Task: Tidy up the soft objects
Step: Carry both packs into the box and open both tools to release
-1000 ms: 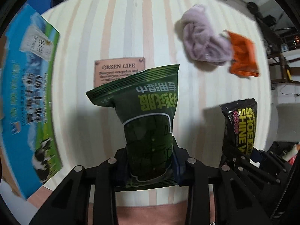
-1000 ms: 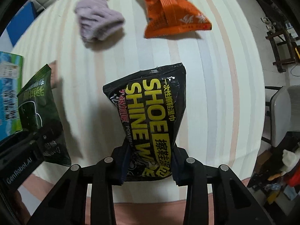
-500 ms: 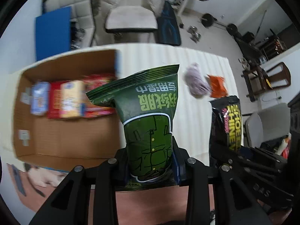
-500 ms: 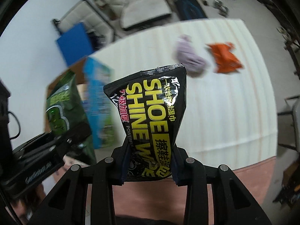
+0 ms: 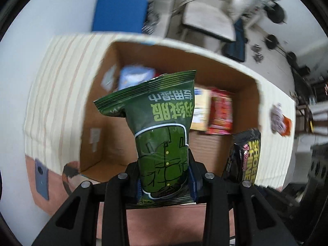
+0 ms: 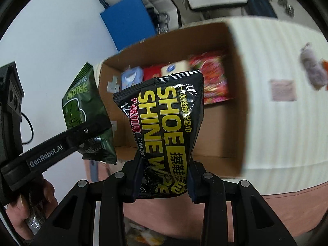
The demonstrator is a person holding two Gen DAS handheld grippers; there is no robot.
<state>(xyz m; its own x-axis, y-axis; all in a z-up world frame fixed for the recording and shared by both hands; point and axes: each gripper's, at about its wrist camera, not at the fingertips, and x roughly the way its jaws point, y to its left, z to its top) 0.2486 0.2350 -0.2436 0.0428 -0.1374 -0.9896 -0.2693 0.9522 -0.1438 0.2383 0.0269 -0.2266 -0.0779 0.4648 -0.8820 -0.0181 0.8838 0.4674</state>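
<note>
My left gripper (image 5: 165, 181) is shut on a green wipes packet (image 5: 160, 123) and holds it above the open cardboard box (image 5: 106, 114). My right gripper (image 6: 164, 181) is shut on a black "Shoe Shine Wipes" packet (image 6: 166, 129), also held over the box (image 6: 239, 123). The green packet (image 6: 82, 106) and the left gripper show at the left of the right wrist view; the black packet (image 5: 249, 155) shows at the right of the left wrist view. Several packets (image 5: 220, 112) lie along the box's far side.
The box stands on a striped tablecloth (image 5: 53, 94). A purple cloth (image 6: 311, 69) and an orange packet (image 5: 286, 126) lie far right on the table, near a pink card (image 6: 283, 90). A phone (image 5: 41, 181) lies on the floor at left.
Both grippers have lifted and swung left with their packets, from over the bare table to above the open box. The cloth and orange packet are now far off at the right.
</note>
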